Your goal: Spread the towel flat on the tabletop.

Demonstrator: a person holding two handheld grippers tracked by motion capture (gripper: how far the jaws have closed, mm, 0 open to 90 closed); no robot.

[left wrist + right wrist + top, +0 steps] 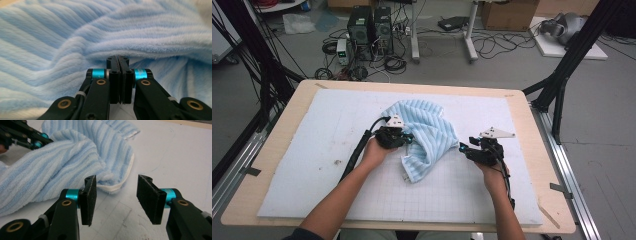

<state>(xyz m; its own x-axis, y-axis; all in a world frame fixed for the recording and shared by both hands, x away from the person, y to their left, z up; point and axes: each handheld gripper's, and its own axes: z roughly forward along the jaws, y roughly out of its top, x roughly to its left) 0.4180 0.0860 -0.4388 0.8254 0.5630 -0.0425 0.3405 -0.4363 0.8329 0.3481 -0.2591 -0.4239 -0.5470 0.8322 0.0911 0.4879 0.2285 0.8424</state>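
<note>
1. High view: a crumpled blue-and-white striped towel (pixel 424 135) lies on the pale gridded mat (pixel 302 150) that covers the wooden table (pixel 277 145).
2. High view: the left gripper (pixel 408 138) lies against the towel's left side, its tips at the cloth. From here I cannot tell how its jaws stand.
3. High view: the right gripper (pixel 463 148) sits just off the towel's right edge, tips aimed at the cloth and close to it. I cannot tell whether it touches.
4. High view: the towel lies between the two grippers, with a folded corner hanging toward the person, below and between them.
5. Left gripper view: the left gripper (pixel 117 60) has its jaws pressed together with no gap. The tips meet the striped towel (pixel 105 32), which rises right in front of them and spreads to both sides. Whether a fold is pinched between the pads I cannot tell.
6. Right gripper view: the right gripper (pixel 116 192) stands partly open, nothing between its pads, only bare mat (pixel 175 157) beyond the gap.
7. Right gripper view: the towel (pixel 75 162) lies ahead and to the left of these jaws, its white hemmed edge just beyond the left pad.
8. Right gripper view: the left gripper (pixel 47 139) shows far off at upper left, at the towel's far side.
</note>
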